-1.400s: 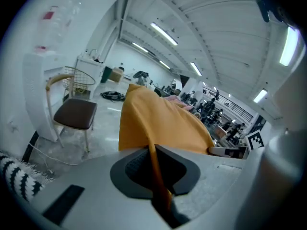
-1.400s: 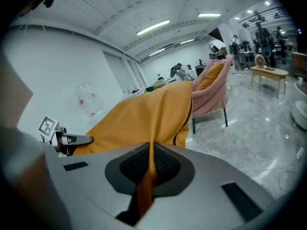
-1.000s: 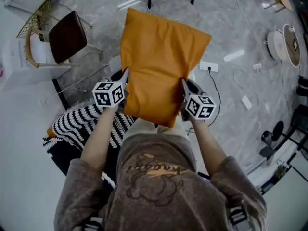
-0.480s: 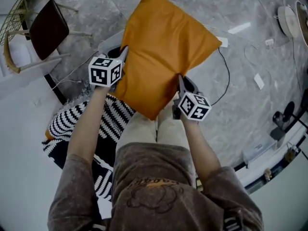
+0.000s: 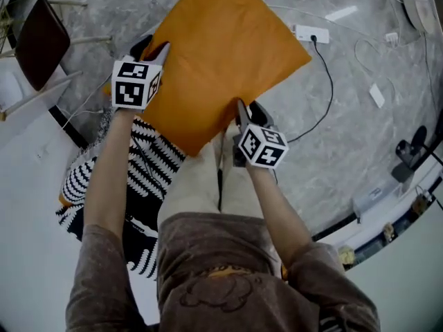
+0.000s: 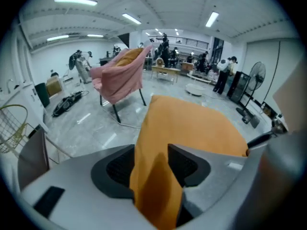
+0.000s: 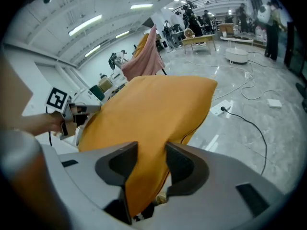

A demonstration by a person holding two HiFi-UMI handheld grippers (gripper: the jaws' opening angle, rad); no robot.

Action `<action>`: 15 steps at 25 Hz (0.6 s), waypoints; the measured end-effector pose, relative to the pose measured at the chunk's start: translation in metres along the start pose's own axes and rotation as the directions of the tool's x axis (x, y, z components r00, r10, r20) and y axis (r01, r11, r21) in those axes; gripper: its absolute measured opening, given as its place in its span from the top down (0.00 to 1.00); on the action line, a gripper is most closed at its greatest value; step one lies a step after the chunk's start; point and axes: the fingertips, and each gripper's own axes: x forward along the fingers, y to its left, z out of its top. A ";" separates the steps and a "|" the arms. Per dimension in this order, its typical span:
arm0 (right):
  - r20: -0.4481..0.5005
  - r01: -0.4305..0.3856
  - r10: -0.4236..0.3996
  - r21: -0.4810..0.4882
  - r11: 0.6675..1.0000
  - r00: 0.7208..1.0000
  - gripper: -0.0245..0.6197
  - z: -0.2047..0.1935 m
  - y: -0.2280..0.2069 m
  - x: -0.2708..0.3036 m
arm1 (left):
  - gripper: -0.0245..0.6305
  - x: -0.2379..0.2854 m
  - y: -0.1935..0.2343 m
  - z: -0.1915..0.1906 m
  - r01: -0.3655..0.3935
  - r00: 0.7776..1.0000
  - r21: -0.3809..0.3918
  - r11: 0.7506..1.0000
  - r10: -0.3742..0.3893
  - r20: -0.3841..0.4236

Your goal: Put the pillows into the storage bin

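Note:
An orange pillow (image 5: 221,54) hangs in the air over the grey floor, stretched between my two grippers. My left gripper (image 5: 156,47) has the pillow's left edge (image 6: 192,123) between its pads. Its jaws are opening, and the fabric still fills the gap and touches both pads. My right gripper (image 5: 246,111) grips the near right edge (image 7: 148,109) in the same way, with its jaws also opening. A black-and-white striped pillow (image 5: 138,164) lies low at the left, beside the person's legs. I cannot make out a storage bin.
A brown-seated chair (image 5: 41,37) stands at the far left. A white power strip (image 5: 310,33) with a black cable lies on the floor ahead. A chair draped in pink cloth (image 6: 120,75) stands farther off, with people beyond it. A standing fan (image 6: 256,78) is at the right.
Both grippers have carried the orange pillow forward and a little left, away from the body. The left gripper has swung outward, so more of the striped pillow shows.

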 end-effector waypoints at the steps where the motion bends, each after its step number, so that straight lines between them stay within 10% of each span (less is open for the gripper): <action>1: -0.020 0.015 -0.015 -0.020 1.000 1.000 0.61 -0.006 -0.004 0.004 | 0.61 -0.001 0.010 -0.003 -0.042 0.999 -0.008 0.999 0.042 0.004; 15: -0.181 -0.170 0.128 -0.245 0.954 0.975 0.55 0.002 0.018 0.038 | 0.54 -0.024 -0.025 -0.109 -0.075 0.997 -0.329 0.941 0.066 -0.038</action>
